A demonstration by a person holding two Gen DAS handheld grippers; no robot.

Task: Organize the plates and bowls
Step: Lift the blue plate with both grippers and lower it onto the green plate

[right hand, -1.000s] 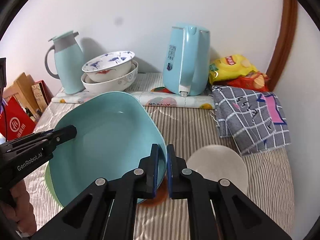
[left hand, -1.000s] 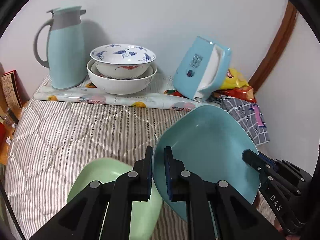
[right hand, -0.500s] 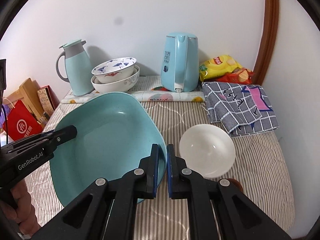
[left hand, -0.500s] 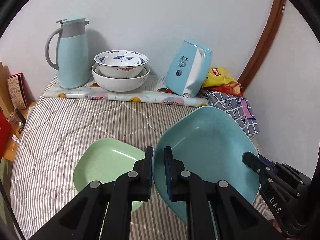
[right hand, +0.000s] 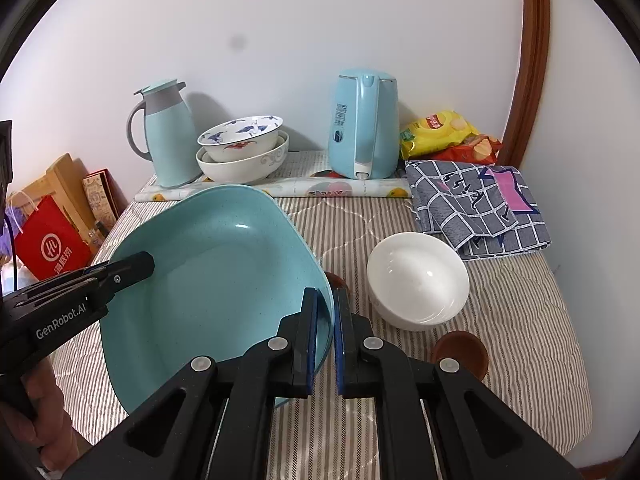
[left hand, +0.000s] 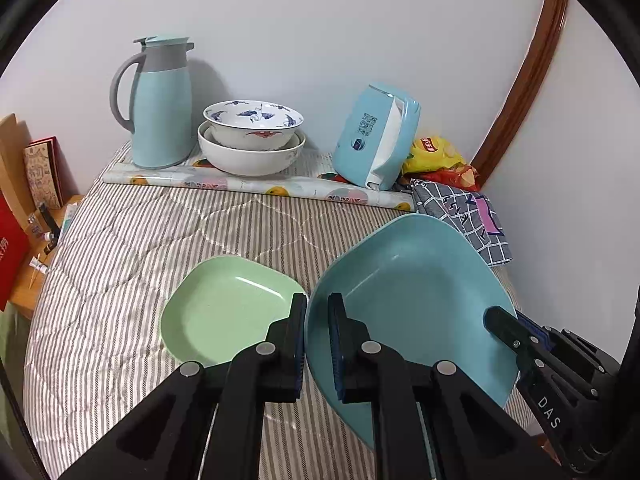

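Left wrist view had the left gripper (left hand: 317, 340) nearest, its jaws clamped on the near-left rim of the teal plate (left hand: 416, 300), which hung tilted above the striped quilt (left hand: 120, 264). The right gripper (left hand: 496, 320) pinched the plate's opposite rim. Just left of the left gripper, a green plate (left hand: 228, 308) lay flat on the quilt, apart from the teal one as far as the angle let me judge.

From the right wrist view, the right gripper (right hand: 325, 332) was closed on the plate's right edge, and the left gripper (right hand: 140, 266) held the far side, with a hand (right hand: 44, 412) behind it. A white bowl (right hand: 418, 278) sat on the quilt just right of the right gripper, and a small brown dish (right hand: 460, 350) lay beside that gripper's finger.

Farther back, two stacked bowls (right hand: 244, 152) stood on a rolled mat (right hand: 280, 190) between a teal carafe (right hand: 168, 136) and a blue kettle (right hand: 364, 124). A checked cloth (right hand: 480, 200) and snack bags (right hand: 444, 136) lay toward the right corner.
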